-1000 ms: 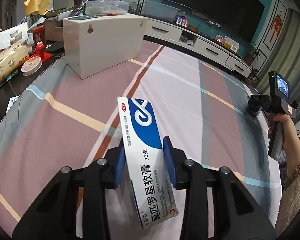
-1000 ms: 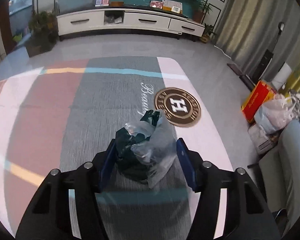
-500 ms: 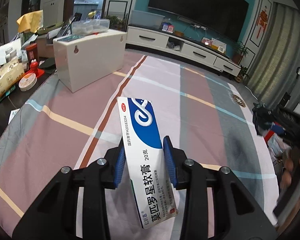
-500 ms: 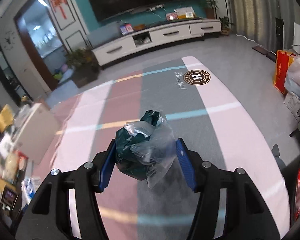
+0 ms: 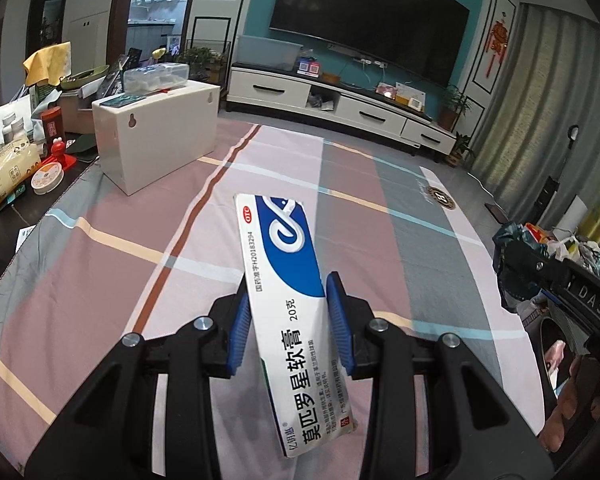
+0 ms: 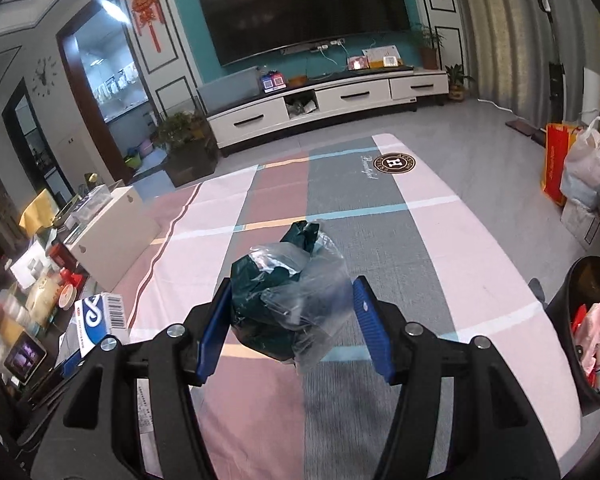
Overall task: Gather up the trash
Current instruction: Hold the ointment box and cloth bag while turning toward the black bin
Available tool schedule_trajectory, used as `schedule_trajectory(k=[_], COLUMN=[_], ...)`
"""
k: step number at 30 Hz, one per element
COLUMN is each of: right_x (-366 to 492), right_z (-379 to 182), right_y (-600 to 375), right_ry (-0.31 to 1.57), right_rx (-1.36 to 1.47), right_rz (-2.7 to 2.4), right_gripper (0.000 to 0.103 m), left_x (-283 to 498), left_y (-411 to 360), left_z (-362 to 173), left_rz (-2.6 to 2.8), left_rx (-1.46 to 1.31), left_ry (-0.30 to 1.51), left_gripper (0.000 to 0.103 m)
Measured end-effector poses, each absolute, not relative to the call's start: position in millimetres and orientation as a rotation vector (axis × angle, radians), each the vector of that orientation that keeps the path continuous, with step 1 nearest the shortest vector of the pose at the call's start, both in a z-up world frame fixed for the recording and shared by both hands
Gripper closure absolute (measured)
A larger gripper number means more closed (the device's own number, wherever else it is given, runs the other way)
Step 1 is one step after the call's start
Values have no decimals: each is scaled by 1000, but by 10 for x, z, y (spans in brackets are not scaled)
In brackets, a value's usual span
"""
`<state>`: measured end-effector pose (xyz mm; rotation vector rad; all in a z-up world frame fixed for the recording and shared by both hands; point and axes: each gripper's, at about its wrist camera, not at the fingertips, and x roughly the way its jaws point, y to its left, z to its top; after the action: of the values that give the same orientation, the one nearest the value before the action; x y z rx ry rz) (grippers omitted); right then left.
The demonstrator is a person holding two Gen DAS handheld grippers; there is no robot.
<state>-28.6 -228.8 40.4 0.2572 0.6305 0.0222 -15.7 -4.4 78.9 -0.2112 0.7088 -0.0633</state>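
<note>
Blue-padded left gripper (image 5: 287,322): clamped on a white and blue ointment box (image 5: 288,304), held above the striped cloth (image 5: 100,264).
Right gripper (image 6: 292,320): pinching a crumpled clear bag with dark green scrap (image 6: 290,300), above the cloth's grey band.
Bin (image 6: 580,300): black, at the cloth's right edge, with waste inside.
White cabinet (image 5: 156,136): on the cloth's far left corner.

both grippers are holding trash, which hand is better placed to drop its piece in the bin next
Right, probably. The black bin, already holding trash, sits at the right edge of the right wrist view, close beside the right gripper with its crumpled plastic bag. No bin shows ahead of the left gripper holding the ointment box.
</note>
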Motion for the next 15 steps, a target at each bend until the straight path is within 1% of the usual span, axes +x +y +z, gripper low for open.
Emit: schedule_trajectory(k=[5,15], right_x=[-504,-874], right_z=[514,696], right_y=[-2298,-2292], right_ry=[598,528], right_rx=[238,179], right_rz=[32,8], right_gripper=[43,43], left_x=[-338,-629], left_y=[-156,-307], left_z=[848,935], left_rz=[-85,-129], left_rx=[-186,-231], left_ry=[675,652], left_gripper=[66,66])
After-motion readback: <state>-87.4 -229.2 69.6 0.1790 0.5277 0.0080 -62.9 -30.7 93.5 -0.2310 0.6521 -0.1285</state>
